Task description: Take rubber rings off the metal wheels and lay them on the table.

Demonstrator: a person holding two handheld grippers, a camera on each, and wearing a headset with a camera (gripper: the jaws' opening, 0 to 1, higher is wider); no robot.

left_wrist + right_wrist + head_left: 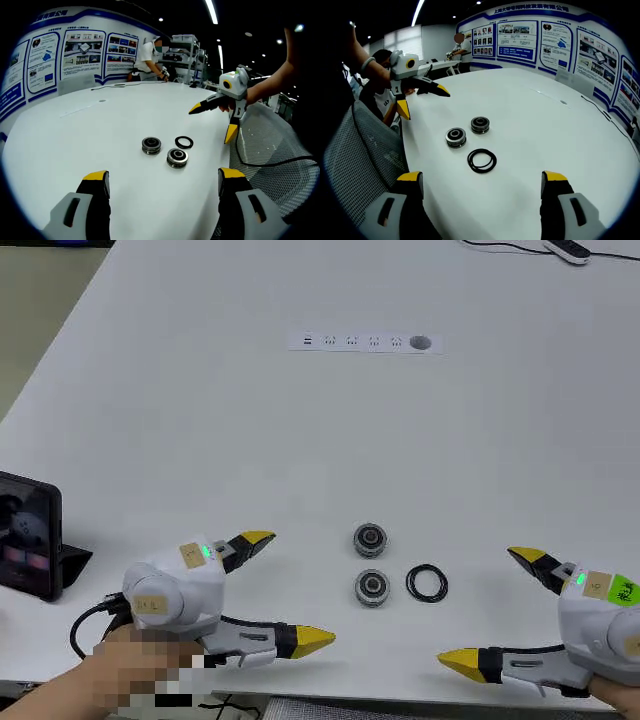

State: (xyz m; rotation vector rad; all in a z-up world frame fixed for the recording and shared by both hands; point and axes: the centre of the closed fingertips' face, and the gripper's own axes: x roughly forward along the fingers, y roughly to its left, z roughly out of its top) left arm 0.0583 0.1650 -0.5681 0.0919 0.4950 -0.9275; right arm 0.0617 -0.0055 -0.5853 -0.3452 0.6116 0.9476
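Two wheels stand on the white table in the head view, the far wheel at 12 o'clock of the near wheel, close but apart. The black rubber rings lie flat on the table at 3 o'clock of the near wheel, just beside it and off both wheels. The left gripper sits at 8 o'clock of the picture and the right gripper at 4 o'clock. Each has its yellow-tipped fingers spread wide with nothing between them. A power strip lies at 12 o'clock, and a dark tablet stands at 9 o'clock.

From the left gripper view, the gripper's own fingers rise wide apart at 7 and 5 o'clock. The wheels lie ahead between them, and the rings are at 1 o'clock of the near wheel. The right gripper hangs at 2 o'clock, also spread.

From the right gripper view, its own fingers stand wide apart. The rings lie nearest, at the middle. The near wheel is at 10 o'clock of them and the far wheel at 12. The left gripper hovers at 10 o'clock of the picture, over the table edge.
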